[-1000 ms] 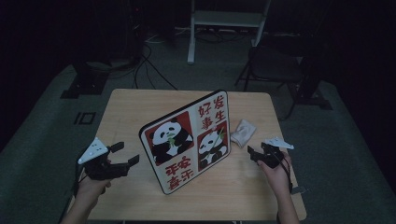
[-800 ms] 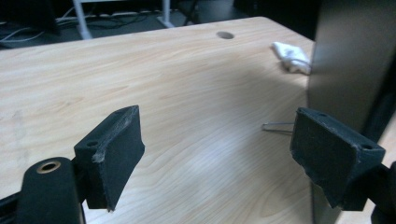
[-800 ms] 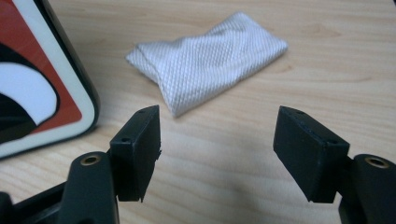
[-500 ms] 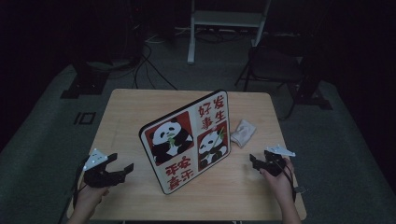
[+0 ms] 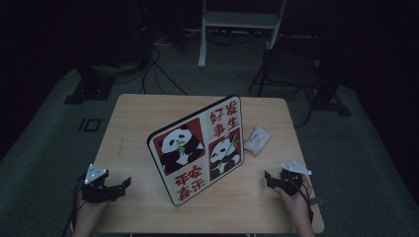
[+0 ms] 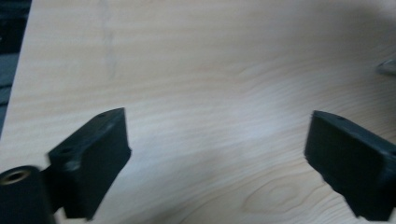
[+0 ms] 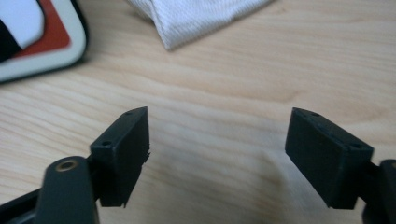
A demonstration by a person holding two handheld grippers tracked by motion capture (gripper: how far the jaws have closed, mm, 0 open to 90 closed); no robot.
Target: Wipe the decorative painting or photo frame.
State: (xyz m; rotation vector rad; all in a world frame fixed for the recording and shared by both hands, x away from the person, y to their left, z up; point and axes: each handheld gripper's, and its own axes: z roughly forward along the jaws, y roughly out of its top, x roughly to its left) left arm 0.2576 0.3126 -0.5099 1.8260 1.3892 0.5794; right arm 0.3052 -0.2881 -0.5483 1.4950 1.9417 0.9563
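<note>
A flat board with two pandas and red Chinese characters (image 5: 197, 148) lies in the middle of the wooden table (image 5: 138, 118); its rounded corner (image 7: 42, 42) shows at the top left of the right gripper view. A folded white cloth (image 5: 257, 139) lies just right of the board and appears again as the cloth (image 7: 196, 16) ahead of my right jaws. My left gripper (image 5: 122, 185) rests open near the table's front left corner, jaws wide over bare wood (image 6: 219, 149). My right gripper (image 5: 268, 178) is open near the front right, with nothing between its jaws (image 7: 217, 149).
The table stands on a dark grey floor. Behind it are a white stand (image 5: 242, 22), a dark folding chair (image 5: 291, 69), and cables (image 5: 148, 64) on the floor. The table's left edge (image 6: 18, 74) lies close to my left gripper.
Both grippers have drawn back toward the front edge of the table and lowered. The left one moved down and slightly left, the right one down. The board and cloth stayed still.
</note>
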